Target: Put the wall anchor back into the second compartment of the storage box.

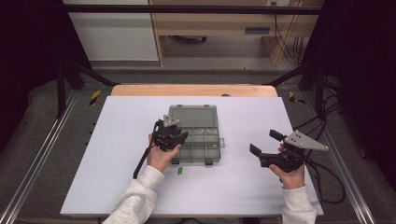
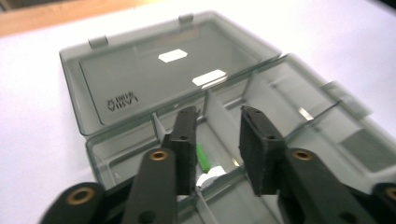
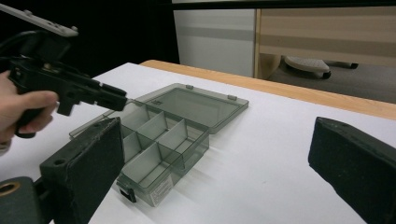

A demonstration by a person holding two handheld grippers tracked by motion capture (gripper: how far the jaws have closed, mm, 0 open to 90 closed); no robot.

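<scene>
A smoky clear plastic compartment box (image 1: 205,148) lies open mid-table, its lid (image 1: 193,116) flat behind it. My left gripper (image 1: 183,136) hovers over the box's left compartments. In the left gripper view its jaws (image 2: 217,119) stand apart with nothing between them. Below them, in one compartment, lie a small green piece (image 2: 202,157) and a white piece (image 2: 211,178). My right gripper (image 1: 265,143) is held to the right of the box, open wide and holding nothing. From the right gripper view (image 3: 217,135) I see the box (image 3: 159,140) and the left gripper (image 3: 116,99) above it.
A small green mark or piece (image 1: 180,171) lies on the white table top (image 1: 116,154) just in front of the box. The wooden table edge (image 1: 194,90) runs along the back. Cables trail from the right gripper off the table's right side.
</scene>
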